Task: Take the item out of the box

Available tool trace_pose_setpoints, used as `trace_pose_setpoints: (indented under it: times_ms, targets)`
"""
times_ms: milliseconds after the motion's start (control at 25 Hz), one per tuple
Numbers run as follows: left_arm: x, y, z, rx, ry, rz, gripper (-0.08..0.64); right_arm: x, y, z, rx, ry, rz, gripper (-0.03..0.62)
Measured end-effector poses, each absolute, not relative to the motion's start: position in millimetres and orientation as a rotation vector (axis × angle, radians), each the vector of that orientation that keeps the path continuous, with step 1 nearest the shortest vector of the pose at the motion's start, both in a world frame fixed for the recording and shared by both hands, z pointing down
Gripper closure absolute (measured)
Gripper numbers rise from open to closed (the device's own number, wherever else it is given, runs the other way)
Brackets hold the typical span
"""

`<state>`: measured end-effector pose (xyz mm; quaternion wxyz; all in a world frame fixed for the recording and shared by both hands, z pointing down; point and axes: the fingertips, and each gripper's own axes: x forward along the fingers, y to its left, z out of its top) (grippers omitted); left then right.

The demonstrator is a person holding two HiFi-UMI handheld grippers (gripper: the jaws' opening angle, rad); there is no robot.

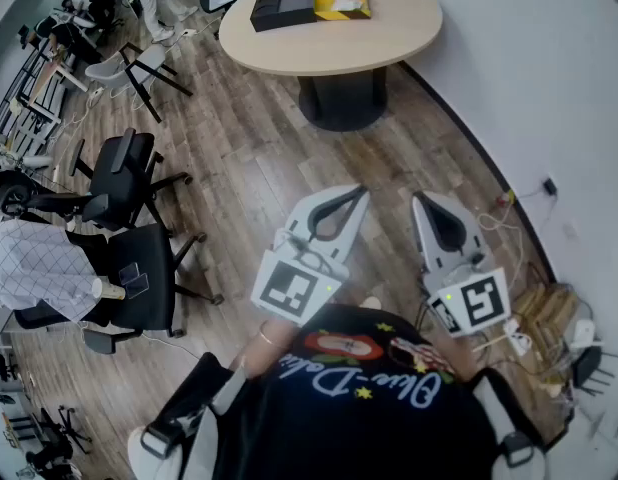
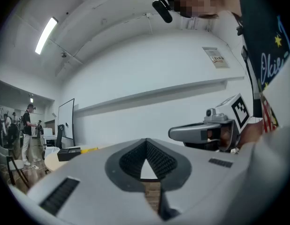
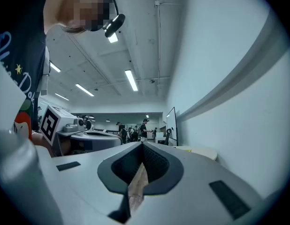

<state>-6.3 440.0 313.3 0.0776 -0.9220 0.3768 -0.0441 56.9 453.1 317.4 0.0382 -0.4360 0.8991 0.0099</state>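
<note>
Black box (image 1: 282, 9) is sitting on the round bench (image 1: 389, 43) at the frame's top, lying crosswise, well apart from both tools; the left tool (image 1: 359, 193) is pointing nearer it than the right tool (image 1: 420, 200), both pinched closed and carrying nothing

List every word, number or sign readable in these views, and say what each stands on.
White cursive lettering on the person's black T-shirt: upside down, too unclear to quote.
White paper notice on the pale wall: too small to read.
Black-and-white square markers on the two cubes: patterns only, no words.
Nothing else is legible.
</note>
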Motion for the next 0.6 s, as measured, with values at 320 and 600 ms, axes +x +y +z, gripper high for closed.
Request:
trace_pose_setpoints:
  times_ms: [320, 600]
  targets:
    - [4.1, 443.6, 315.3, -2.785, 1.123, -0.135, 0.574, 71.5, 455.6, 318.7, -1.337, 2.717, 0.001, 0.595]
    - [15.4, 429.0, 317.0, -2.812, 1.074, -0.112, 0.574, 79.3, 446.0, 323.3, -1.362, 2.708, 0.003, 0.595]
